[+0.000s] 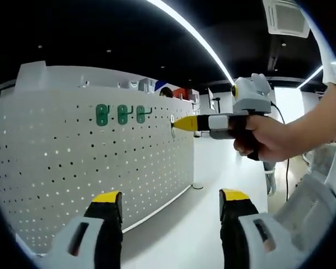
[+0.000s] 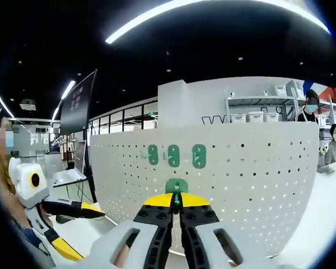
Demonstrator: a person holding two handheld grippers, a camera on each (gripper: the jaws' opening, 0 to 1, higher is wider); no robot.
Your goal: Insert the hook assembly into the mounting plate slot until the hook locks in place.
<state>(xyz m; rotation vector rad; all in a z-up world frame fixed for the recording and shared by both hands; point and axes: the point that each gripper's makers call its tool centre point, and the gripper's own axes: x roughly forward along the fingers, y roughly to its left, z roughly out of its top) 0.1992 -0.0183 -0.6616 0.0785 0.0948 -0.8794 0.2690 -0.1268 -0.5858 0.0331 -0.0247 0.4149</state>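
Clamping a green hook (image 2: 176, 186) at its stem, the right hand-held gripper (image 2: 176, 203) holds it against the pegboard (image 2: 257, 174) below three mounted hooks (image 2: 173, 156). Likely light, stiff plastic. Left hand-held gripper (image 1: 171, 204) stands apart, empty.

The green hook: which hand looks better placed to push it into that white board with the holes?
The right. The right gripper is shut on the green hook, right at the white pegboard below three mounted hooks. The left gripper is open, empty and farther back.
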